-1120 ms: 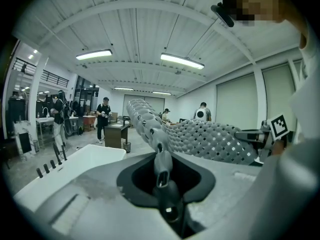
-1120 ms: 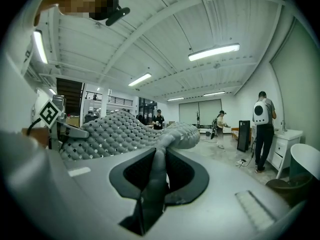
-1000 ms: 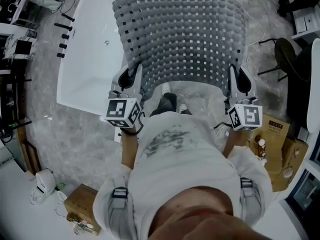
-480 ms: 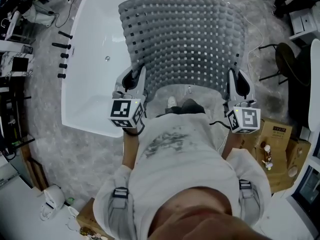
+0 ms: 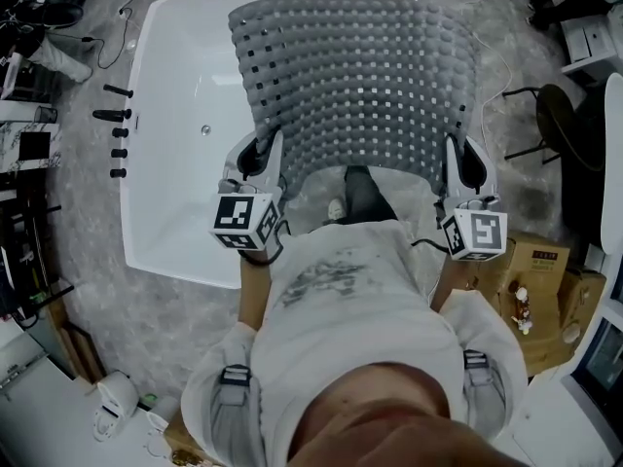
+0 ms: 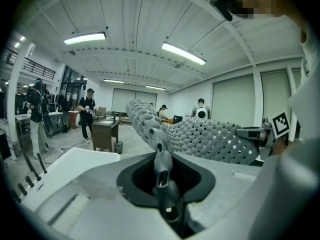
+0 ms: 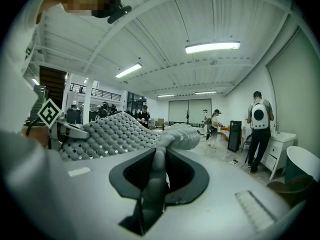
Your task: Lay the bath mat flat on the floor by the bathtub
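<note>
Left gripper (image 5: 257,156) and right gripper (image 5: 466,161) each pinched a corner of the mat (image 5: 360,76) spread ahead; it looked soft and floppy.

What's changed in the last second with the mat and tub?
The bath mat, carried spread out, has shifted rightward relative to the bathtub, which now shows almost whole at its left. Unchanged: left gripper and right gripper stay shut on the mat's near corners, mat still aloft.

Both arms reached forward; left gripper (image 5: 255,154) and right gripper (image 5: 465,159) sat side by side, well apart, jaws of each clamped on bath mat (image 5: 360,76) edge
</note>
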Motion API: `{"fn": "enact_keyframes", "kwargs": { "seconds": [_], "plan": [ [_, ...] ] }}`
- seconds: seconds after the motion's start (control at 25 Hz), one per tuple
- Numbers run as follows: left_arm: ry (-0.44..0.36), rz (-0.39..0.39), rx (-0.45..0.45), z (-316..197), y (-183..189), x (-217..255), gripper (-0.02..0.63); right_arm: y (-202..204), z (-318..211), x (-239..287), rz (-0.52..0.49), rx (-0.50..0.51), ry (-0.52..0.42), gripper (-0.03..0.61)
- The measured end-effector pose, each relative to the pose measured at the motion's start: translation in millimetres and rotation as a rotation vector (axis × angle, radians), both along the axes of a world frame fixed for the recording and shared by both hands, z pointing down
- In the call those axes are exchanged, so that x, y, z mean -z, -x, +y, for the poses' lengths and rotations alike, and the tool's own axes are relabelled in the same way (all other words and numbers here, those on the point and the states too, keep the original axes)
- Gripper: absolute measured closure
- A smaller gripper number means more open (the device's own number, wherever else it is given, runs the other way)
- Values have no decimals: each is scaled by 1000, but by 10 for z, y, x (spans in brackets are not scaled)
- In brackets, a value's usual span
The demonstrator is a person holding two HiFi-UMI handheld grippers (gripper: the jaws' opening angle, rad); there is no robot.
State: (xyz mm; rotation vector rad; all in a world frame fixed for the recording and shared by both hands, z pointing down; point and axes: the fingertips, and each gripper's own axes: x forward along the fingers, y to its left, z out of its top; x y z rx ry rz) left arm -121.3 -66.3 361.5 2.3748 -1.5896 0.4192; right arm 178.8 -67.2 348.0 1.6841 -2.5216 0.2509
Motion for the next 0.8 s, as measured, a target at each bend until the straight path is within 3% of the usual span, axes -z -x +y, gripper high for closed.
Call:
{"fn": "enact_keyframes", "kwargs": {
  "seconds": [0.36, 0.6, 0.8],
  "plan": [
    [18, -19, -8, -306, -111, 52, 557, -105, -334, -24, -21, 2, 18, 518],
    [47, -21, -2, -186, 117, 82, 557, 107, -224, 2, -20, 10, 46, 518],
    [72, -47, 19, -82, 430, -197, 557, 394, -167, -342, -26, 38, 76, 518]
  ]
}}
